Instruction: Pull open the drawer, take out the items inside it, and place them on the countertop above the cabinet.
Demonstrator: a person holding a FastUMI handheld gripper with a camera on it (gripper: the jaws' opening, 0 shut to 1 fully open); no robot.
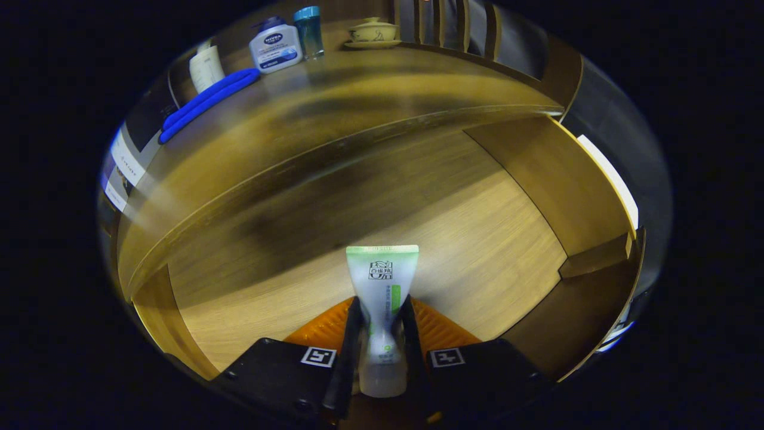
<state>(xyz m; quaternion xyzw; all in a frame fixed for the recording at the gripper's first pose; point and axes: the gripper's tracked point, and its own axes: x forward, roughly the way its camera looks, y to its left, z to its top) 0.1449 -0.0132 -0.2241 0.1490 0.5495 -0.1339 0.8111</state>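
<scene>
A: What is the gripper (382, 322) doing in the gripper view?

B: It is holding a white and green tube (382, 298) low in the centre of the frame, both fingers (352, 334) pressing on its sides, the crimped end pointing away from the camera.

A: And where is the tube sitting against the drawer (418, 215)?

B: It is hanging over the open drawer's bare wooden floor, which is filling the middle of the frame, with the drawer's side wall running along the right.

A: What is lying on the desk (358, 95)?

B: Across the top of the frame, a blue cloth (206, 101) is lying at upper left, with a white bottle (274, 48) and a teal cup (309, 33) behind it, and a lidded bowl on a saucer (373, 33) standing further right
</scene>
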